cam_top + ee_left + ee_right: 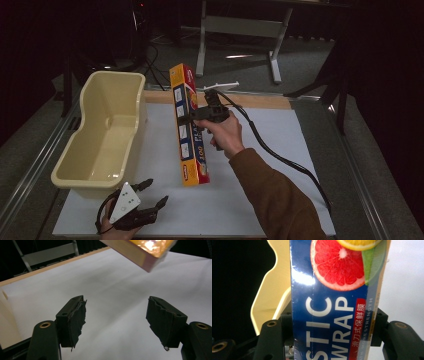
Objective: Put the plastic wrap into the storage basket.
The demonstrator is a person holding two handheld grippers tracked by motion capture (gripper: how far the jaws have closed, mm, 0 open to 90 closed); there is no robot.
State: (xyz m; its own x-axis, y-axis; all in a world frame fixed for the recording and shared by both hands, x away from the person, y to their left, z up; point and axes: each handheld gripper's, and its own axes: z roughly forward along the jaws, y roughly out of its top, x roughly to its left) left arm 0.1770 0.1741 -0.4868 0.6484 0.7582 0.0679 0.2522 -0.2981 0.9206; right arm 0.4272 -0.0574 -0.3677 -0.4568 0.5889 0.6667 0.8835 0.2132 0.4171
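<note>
**Plastic wrap box held above the mat beside the tub**

The right gripper (pixel 191 118) clamps a long box of plastic wrap (pixel 188 127) across its narrow width, about a third of the way down from the far end. In the right gripper view the 2 black jaws press on both side faces of the box (pixel 329 312), whose blue front (with a grapefruit slice and white lettering) faces the camera. In the high view the box runs lengthwise away from the person, orange edge to the left, its far end raised and tilted; whether the near end touches the white mat (pixel 280 150) cannot be told.

A cream plastic tub (pixel 107 132) stands on the left part of the mat, just beside the box but apart from it; its wall (pixel 274 290) shows behind the box in the right gripper view.

The left gripper (pixel 150 195) sits low at the near left edge of the mat, close to the tub's near corner. Its jaws stand wide apart with nothing between them, and in the left gripper view the pads (pixel 75 320) hover over bare mat, with a corner of the box (pixel 145 255) above.
</note>
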